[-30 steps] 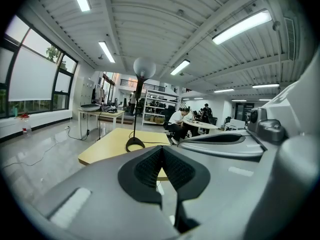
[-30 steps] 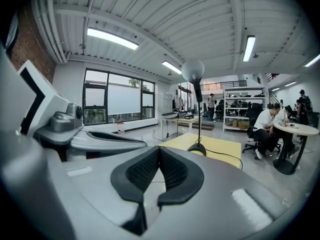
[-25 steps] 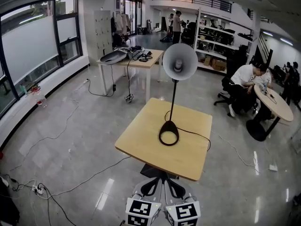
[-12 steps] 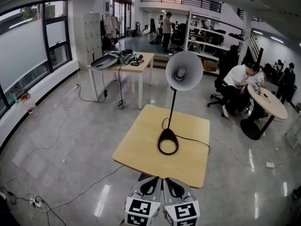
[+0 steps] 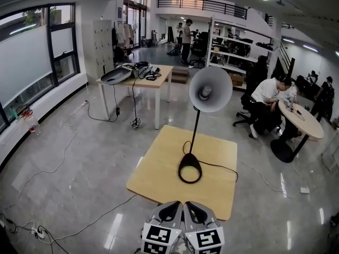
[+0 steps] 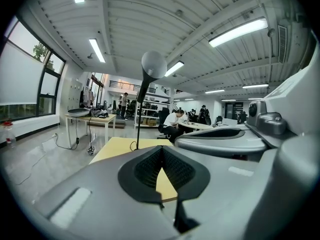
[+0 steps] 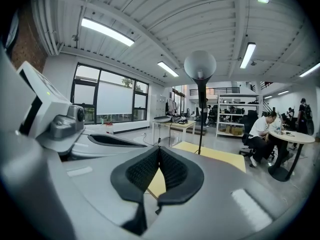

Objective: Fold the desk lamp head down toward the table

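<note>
Clenched tip to tip on nothing, left gripper (image 6: 161,149) and right gripper (image 7: 159,148) side by side short of the table (image 5: 159,165), desk lamp (image 7: 200,94) upright and unfolded well ahead of both jaws.

Your left grey plastic gripper (image 5: 175,207) and right grey plastic gripper (image 5: 191,208) each carried black ribbed pads (image 6: 146,168) and a white cube with black square markers (image 5: 159,238).
</note>
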### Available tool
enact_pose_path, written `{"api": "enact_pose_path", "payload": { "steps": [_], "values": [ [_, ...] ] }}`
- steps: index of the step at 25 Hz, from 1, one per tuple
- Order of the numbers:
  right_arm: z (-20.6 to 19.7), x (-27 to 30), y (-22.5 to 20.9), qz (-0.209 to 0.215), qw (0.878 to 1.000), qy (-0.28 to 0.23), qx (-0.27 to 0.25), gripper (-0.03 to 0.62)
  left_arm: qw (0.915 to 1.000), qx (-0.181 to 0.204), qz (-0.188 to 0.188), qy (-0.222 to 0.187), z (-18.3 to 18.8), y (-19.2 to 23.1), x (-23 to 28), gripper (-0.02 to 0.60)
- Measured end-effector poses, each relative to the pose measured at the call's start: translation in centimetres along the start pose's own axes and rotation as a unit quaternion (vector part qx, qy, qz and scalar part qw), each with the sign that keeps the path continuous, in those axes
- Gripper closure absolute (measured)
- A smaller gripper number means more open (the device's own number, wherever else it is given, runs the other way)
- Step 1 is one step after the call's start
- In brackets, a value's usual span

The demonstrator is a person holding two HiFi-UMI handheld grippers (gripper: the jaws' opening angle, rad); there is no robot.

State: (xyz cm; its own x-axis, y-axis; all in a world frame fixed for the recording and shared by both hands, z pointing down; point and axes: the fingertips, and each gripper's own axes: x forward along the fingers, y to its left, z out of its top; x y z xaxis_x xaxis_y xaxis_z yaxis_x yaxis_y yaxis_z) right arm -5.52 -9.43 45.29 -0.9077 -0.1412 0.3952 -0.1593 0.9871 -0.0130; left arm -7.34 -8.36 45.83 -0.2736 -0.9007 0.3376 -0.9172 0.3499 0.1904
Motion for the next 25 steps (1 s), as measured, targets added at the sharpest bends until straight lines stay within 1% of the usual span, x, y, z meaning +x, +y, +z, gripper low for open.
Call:
{"api": "enact_pose_path", "payload": {
  "steps": [6, 12, 18, 23, 25],
  "values": [
    [0.6, 0.4, -0.2, 0.011, 1.000, -0.007, -0.001, 0.588, 0.9999, 0.009, 0.013, -0.002, 0.3, 0.4, 0.1, 0.568],
    [1.5, 0.8, -0.7, -0.004, 1.000, -0.023, -0.013, 0.588, 0.9997, 0.023, 0.001, -0.009, 1.0, 0.9, 0.8, 0.568],
    [3.2, 0.1, -1.0, -0.003, 0.998, -0.032, -0.060, 0.588, 0.9995, 0.030, -0.002, -0.009, 1.2, 0.7, 0.9, 0.568],
    [6.3, -0.2, -1.8, 0.001, 0.994, -0.057, -0.091, 0.588, 0.9992, 0.035, -0.004, -0.017, 2.4, 1.5, 1.6, 0.568],
    [7.9, -0.2, -2.4, 0.001, 0.992, -0.070, -0.103, 0.588, 0.9988, 0.043, -0.004, -0.022, 3.2, 1.9, 2.2, 0.568]
  ]
}}
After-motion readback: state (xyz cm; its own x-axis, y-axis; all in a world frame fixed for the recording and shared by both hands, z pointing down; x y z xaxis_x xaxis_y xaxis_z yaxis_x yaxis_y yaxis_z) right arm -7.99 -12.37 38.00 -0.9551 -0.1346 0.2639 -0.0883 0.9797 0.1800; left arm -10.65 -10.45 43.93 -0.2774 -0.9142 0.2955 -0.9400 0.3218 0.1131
